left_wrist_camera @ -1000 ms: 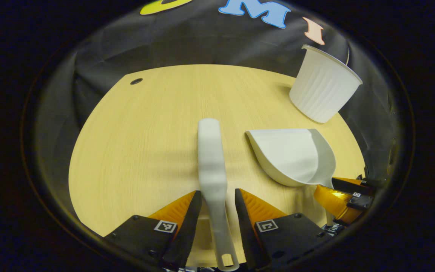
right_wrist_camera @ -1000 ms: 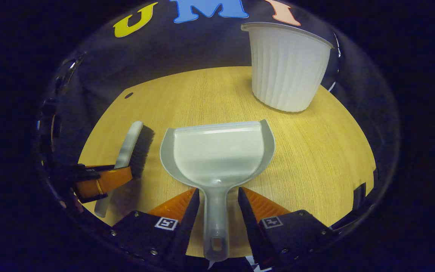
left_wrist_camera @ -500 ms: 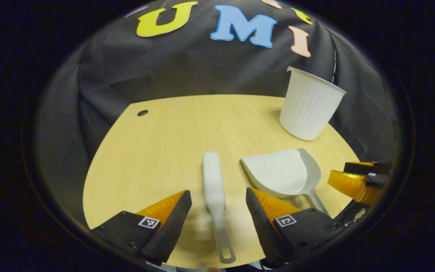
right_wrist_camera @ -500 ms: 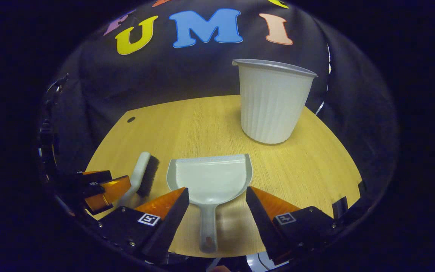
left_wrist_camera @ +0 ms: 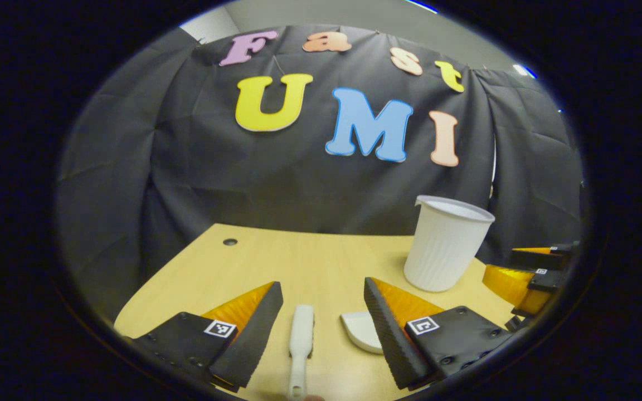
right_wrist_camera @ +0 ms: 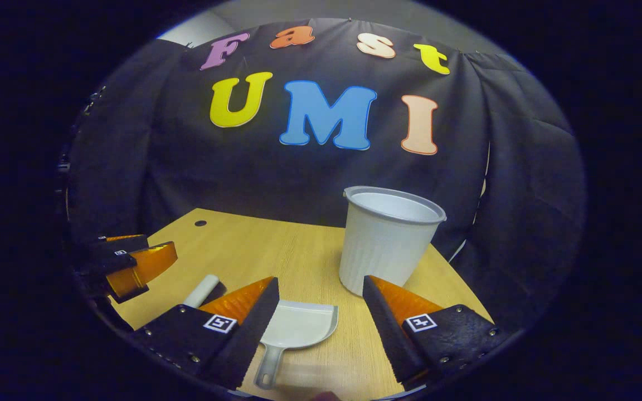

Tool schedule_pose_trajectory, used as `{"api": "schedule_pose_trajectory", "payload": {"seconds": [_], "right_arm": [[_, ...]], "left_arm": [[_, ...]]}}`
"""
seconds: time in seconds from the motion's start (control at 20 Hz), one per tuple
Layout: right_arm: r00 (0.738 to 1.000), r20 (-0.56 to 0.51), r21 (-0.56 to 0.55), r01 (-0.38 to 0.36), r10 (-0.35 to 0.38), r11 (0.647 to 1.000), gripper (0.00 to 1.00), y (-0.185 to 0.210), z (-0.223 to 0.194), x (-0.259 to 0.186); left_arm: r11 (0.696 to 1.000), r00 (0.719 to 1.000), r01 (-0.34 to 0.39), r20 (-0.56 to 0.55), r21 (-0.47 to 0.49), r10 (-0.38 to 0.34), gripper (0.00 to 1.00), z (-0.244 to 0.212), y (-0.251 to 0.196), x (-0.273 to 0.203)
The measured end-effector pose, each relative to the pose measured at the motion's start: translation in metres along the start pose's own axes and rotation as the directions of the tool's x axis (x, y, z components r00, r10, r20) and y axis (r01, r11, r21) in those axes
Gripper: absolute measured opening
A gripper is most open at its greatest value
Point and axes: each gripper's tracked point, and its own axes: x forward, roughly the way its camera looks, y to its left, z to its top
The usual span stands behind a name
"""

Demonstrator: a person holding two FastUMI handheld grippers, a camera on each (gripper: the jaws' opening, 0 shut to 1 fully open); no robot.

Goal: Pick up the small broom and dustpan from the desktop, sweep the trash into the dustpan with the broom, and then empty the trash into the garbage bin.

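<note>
The small white broom [left_wrist_camera: 301,341] lies on the wooden desktop [left_wrist_camera: 298,262], below and between the fingers of my open left gripper [left_wrist_camera: 324,292], which hangs above it without touching. The white dustpan [right_wrist_camera: 297,329] lies flat on the desk under my open right gripper [right_wrist_camera: 321,287], its handle pointing toward me. A corner of the dustpan [left_wrist_camera: 359,331] shows beside the left gripper's right finger. The broom [right_wrist_camera: 203,291] also lies at the left of the right gripper view. The white ribbed garbage bin [right_wrist_camera: 386,239] stands upright at the back right of the desk.
The other gripper's orange and black fingers show at the edge of each view, the right gripper [left_wrist_camera: 527,273] and the left gripper [right_wrist_camera: 126,264]. A small dark hole [left_wrist_camera: 230,242] sits in the desk's far left corner. Black cloth walls the desk behind.
Both grippers opened, let go of the broom and dustpan handles, and rose and pulled back. Broom and dustpan now lie on the desk. The views tilted up toward the wall.
</note>
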Motion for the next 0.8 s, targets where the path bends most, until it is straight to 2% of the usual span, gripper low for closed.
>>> {"api": "schedule_pose_trajectory", "payload": {"seconds": [0.15,0.35,0.55,0.8], "right_arm": [[0.991,0.131,-0.022,-0.006,0.009,1.000,0.94,-0.005,0.032,-0.010],[0.972,0.234,-0.033,-0.004,0.011,0.999,0.94,-0.017,0.053,-0.018],[0.962,0.270,-0.062,-0.014,0.030,0.998,0.94,-0.038,0.062,-0.029],[0.957,0.287,-0.051,-0.023,0.036,0.998,0.94,-0.033,0.070,-0.024]], "left_arm": [[1.000,0.993,-0.006,0.117,0.015,0.004,0.96,0.025,-0.020,-0.024],[0.999,0.979,-0.035,0.203,-0.004,0.035,0.96,0.035,-0.021,-0.030],[0.996,0.971,-0.094,0.218,-0.005,0.093,0.96,0.034,-0.019,-0.030],[0.994,0.967,-0.110,0.230,0.004,0.106,0.96,0.033,-0.021,-0.027]]}}
